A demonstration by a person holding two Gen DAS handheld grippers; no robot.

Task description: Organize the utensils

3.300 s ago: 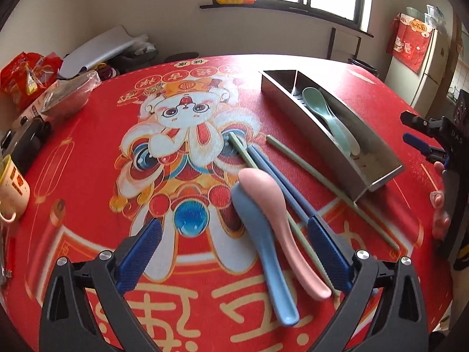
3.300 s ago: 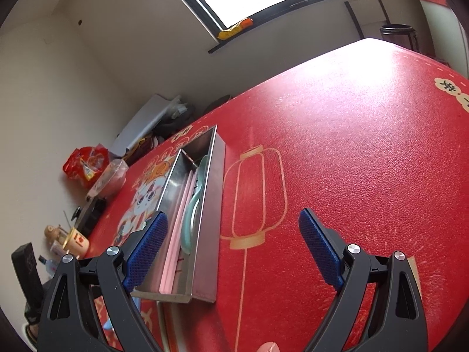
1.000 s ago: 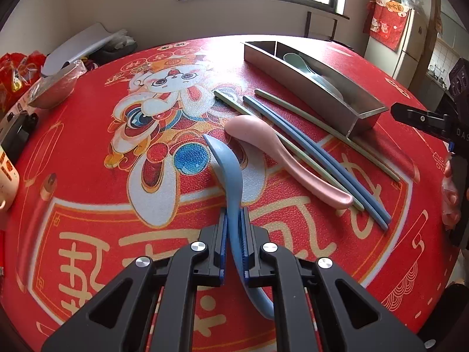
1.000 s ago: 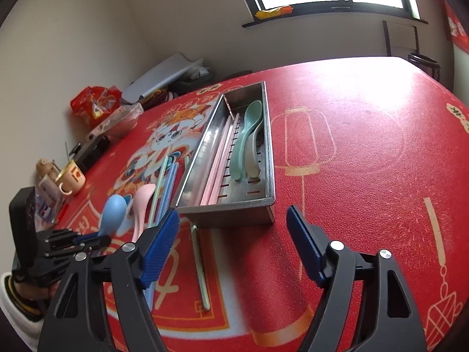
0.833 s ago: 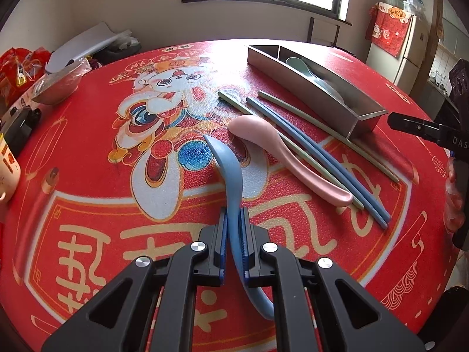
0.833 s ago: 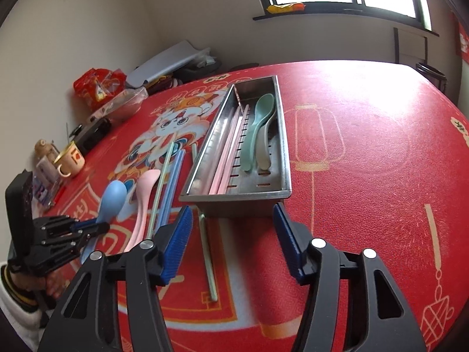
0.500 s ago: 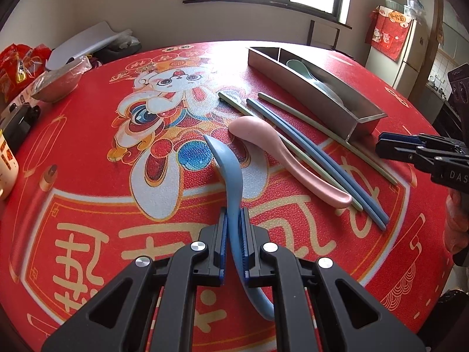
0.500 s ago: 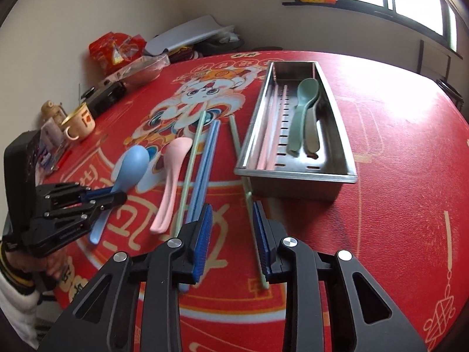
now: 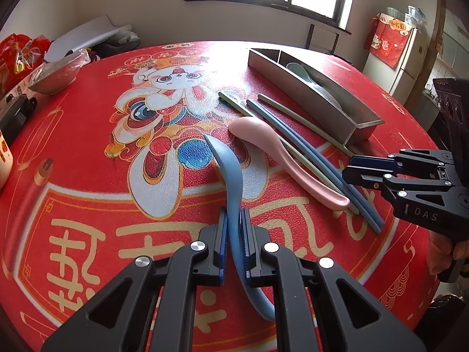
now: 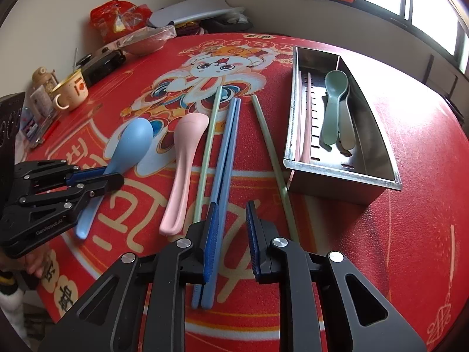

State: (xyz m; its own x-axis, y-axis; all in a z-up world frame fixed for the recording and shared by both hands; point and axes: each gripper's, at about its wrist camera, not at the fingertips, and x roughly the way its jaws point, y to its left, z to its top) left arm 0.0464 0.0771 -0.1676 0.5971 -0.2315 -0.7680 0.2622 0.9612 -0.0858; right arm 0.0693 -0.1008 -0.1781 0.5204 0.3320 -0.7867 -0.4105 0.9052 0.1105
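My left gripper (image 9: 234,214) is shut on the handle of a blue spoon (image 9: 225,164), which it holds with the bowl tilted over the red tablecloth. On the cloth lie a pink spoon (image 10: 184,152), a pair of blue chopsticks (image 10: 228,140) and two green chopsticks (image 10: 266,135), one on each side of the blue pair. My right gripper (image 10: 231,208) hovers over the near ends of the blue chopsticks. Its jaws are closing with a narrow gap and only cloth shows between them. The steel tray (image 10: 337,182) holds a green spoon (image 10: 334,99) and pink chopsticks (image 10: 304,117).
Along the table's left rim stand a yellow mug (image 10: 70,94), a black device (image 10: 99,64), a film-covered bowl (image 10: 143,41) and a red snack bag (image 10: 114,17). A fridge (image 9: 407,58) stands beyond the table on the right. A hand shows under each gripper.
The right gripper's jaws have narrowed from wide to a small gap while it swung left, from in front of the tray to over the blue chopsticks. The left gripper kept still, holding the blue spoon.
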